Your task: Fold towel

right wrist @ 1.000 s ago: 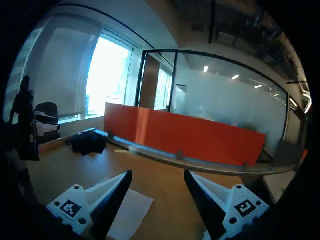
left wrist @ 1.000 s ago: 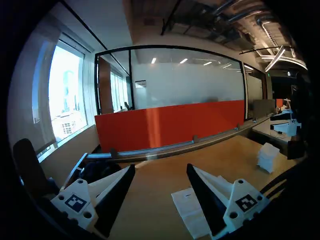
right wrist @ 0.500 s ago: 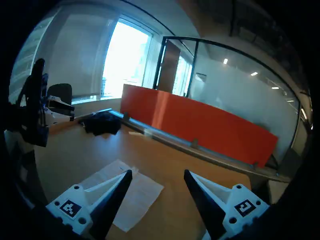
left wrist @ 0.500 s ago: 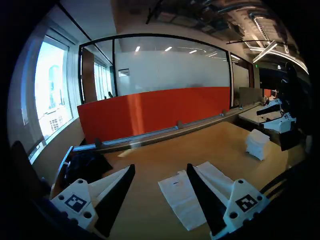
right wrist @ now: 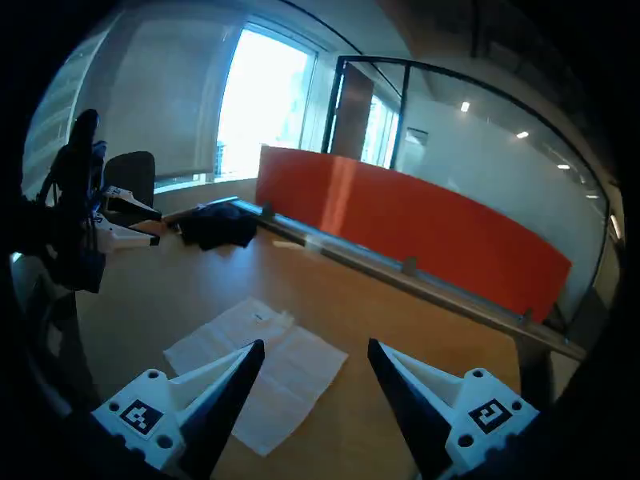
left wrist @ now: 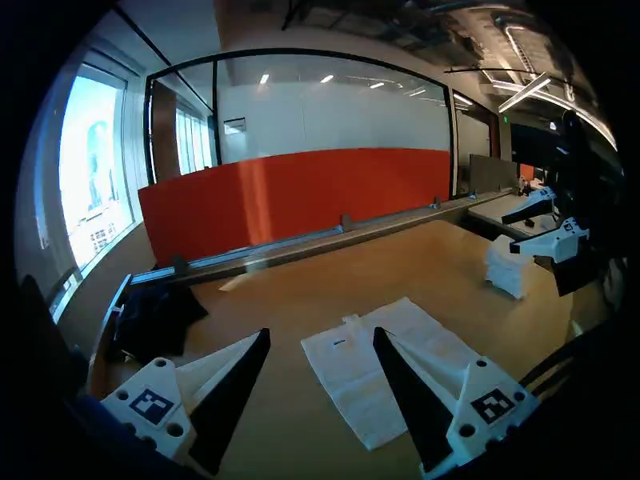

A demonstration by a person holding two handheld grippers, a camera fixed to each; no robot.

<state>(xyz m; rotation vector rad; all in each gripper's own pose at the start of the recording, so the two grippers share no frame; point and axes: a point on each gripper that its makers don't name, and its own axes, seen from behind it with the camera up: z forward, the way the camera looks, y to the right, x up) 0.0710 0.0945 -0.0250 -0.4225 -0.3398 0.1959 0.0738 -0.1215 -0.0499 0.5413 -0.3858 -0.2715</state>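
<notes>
Grippers both hang above the wooden surface (left wrist: pixel 320 280), tipped forward and down toward it. The left gripper (left wrist: pixel 320 331) has its fingers spread wide with nothing between them, and the right gripper (right wrist: pixel 315 342) is parted the same way, also empty. The towel (left wrist: pixel 348 376) lies flat and unfolded on the surface, at 6 o'clock in the left gripper view, partly behind that gripper's right finger. In the right gripper view it sits at 7 o'clock, running under the left finger. Against the frames of a second ago, both cameras look lower. Then only a corner of the towel showed at the bottom rim, whereas now nearly the whole sheet is in sight and higher in each view, with its small tag visible near the far edge. Bare wood surrounds the towel on all sides. A stack of folded white cloths (left wrist: pixel 506 270) rests well apart at 3 o'clock in the left gripper view, with the right gripper near it. A dark bundle (left wrist: pixel 156 316) lies at 9 o'clock near the surface's far corner. The far edge is closed by a metal rail and an orange divider panel (left wrist: pixel 296 200) at 12 o'clock. The near edge of the surface is hidden.
</notes>
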